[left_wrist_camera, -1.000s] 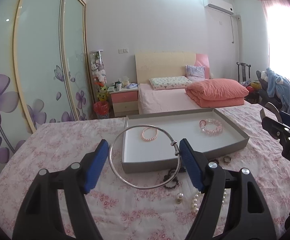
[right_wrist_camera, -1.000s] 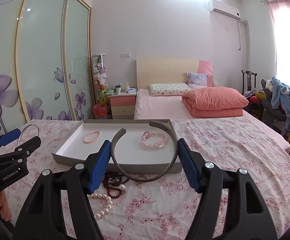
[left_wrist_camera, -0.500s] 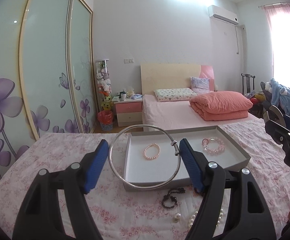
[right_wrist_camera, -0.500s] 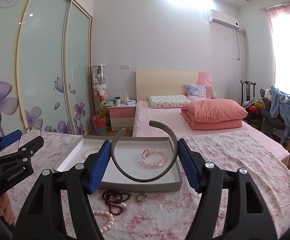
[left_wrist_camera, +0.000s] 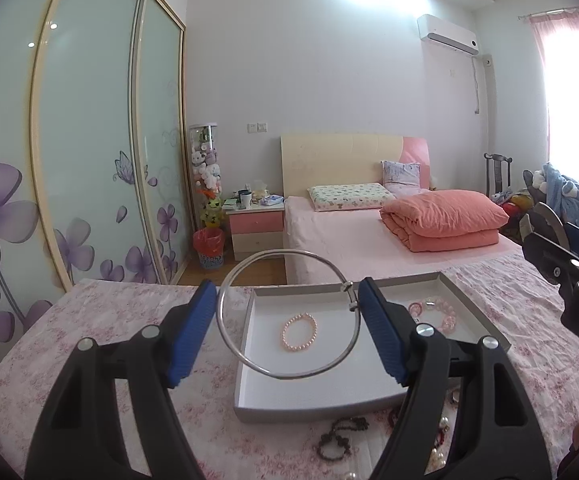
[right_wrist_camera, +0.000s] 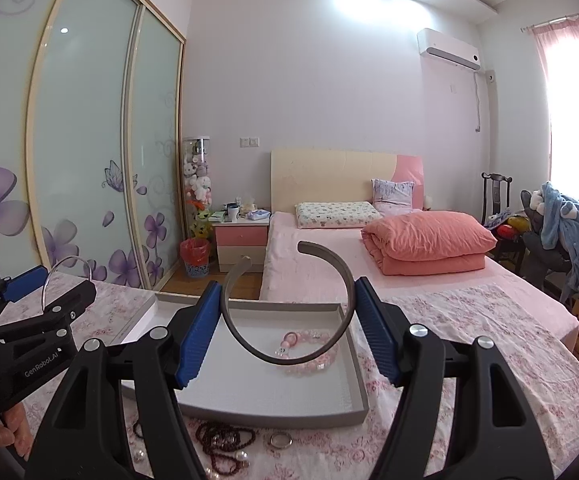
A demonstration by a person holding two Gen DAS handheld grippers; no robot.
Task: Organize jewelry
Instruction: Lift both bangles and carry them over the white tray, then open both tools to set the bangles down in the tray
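Left hand-held gripper [left_wrist_camera: 287, 316] pinching thin silver bangle [left_wrist_camera: 225, 326], ring face-on to camera, above near-left corner of grey tray [left_wrist_camera: 313, 410]. Right hand-held gripper [right_wrist_camera: 287, 320] pinching grey open cuff [right_wrist_camera: 281, 358], gap turned up and away, above tray's right half. Tray lies ahead and below both; pearl bracelet [left_wrist_camera: 299, 328] and pink bead bracelet [right_wrist_camera: 309, 362] already inside. Judgement: both equally near; next move lower and release.

The left gripper [left_wrist_camera: 285, 332] was held above the bed, pointing slightly downward, its blue pads pressed against the two sides of a thin silver bangle [left_wrist_camera: 287, 314]. To its right, the right gripper [right_wrist_camera: 287, 328] sat at a similar tilt, jaws clamped on a grey open cuff [right_wrist_camera: 289, 304]. Fingers of the person's left hand [right_wrist_camera: 7, 432] showed beneath the left gripper's handle.
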